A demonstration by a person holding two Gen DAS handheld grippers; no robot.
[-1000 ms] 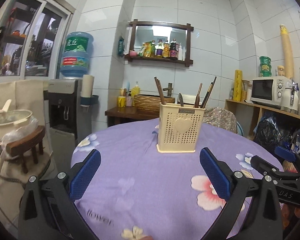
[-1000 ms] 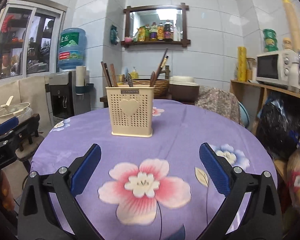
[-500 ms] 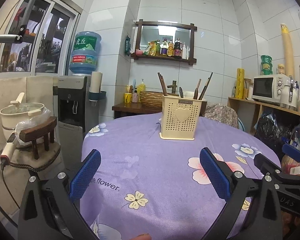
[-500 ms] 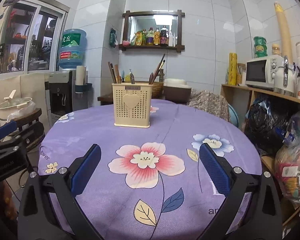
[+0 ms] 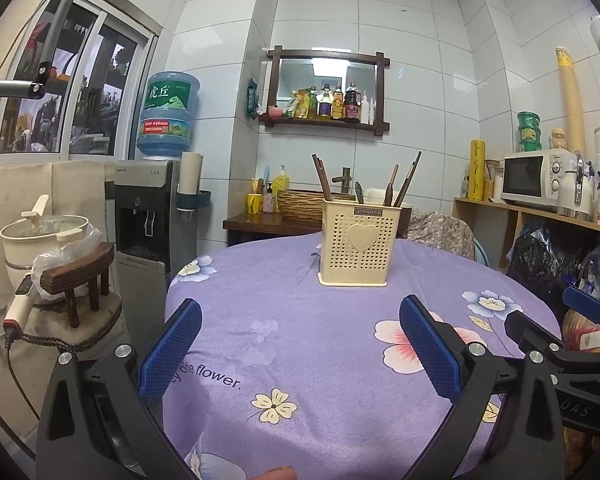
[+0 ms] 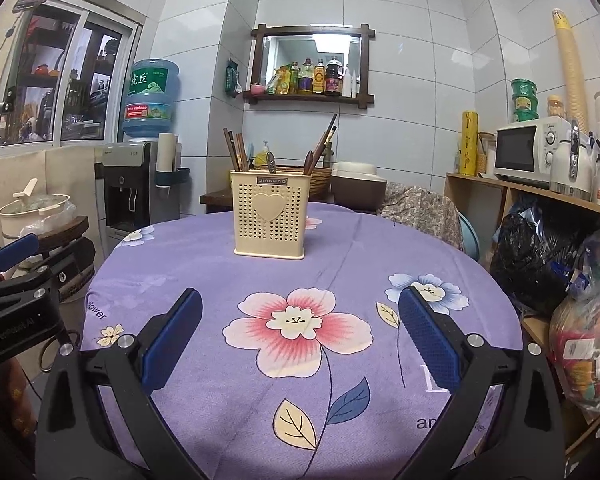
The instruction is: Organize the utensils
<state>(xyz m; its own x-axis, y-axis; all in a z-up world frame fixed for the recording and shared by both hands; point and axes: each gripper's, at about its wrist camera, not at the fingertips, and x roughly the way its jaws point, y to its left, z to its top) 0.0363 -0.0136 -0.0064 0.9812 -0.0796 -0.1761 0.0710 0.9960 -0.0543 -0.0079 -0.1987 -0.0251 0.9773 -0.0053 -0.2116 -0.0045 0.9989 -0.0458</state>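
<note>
Both grippers have drawn back from holder [image 5: 358,242].

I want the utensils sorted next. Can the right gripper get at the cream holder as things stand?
Probably yes. The right gripper is open and empty, and only bare purple tablecloth lies between it and the cream holder, though it sits well short.

bare tablecloth [image 6: 204,256], utensil holder [image 6: 270,220] obstructing centre
</note>
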